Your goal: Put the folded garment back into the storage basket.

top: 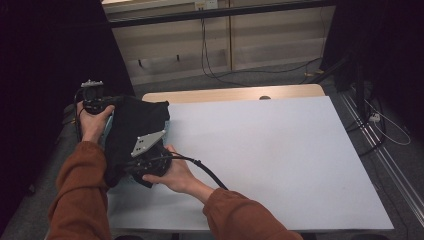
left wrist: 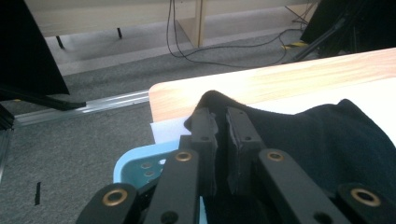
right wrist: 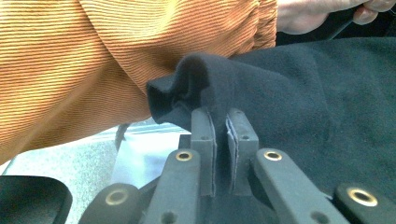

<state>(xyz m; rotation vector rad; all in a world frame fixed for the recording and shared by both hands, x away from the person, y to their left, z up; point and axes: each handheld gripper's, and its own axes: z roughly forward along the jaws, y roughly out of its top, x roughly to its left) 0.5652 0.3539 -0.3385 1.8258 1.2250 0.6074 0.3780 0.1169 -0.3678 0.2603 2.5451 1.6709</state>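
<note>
From above, my table's white sheet (top: 270, 150) is the brightest thing, evenly lit with no hard shadows; the far left and far right fall off into near black, and the whole frame is a little soft and grainy. The black cloth (top: 134, 131) I hold swallows the light, so its folds barely show. Along my left gripper (left wrist: 221, 122), the near jaws blur while the far floor stays fairly sharp, and the tabletop at right glares pale. Along my right gripper (right wrist: 221, 122), my orange sleeve (right wrist: 116, 60) is bright, its ribbing crisp, and the near brass screws are soft.
</note>
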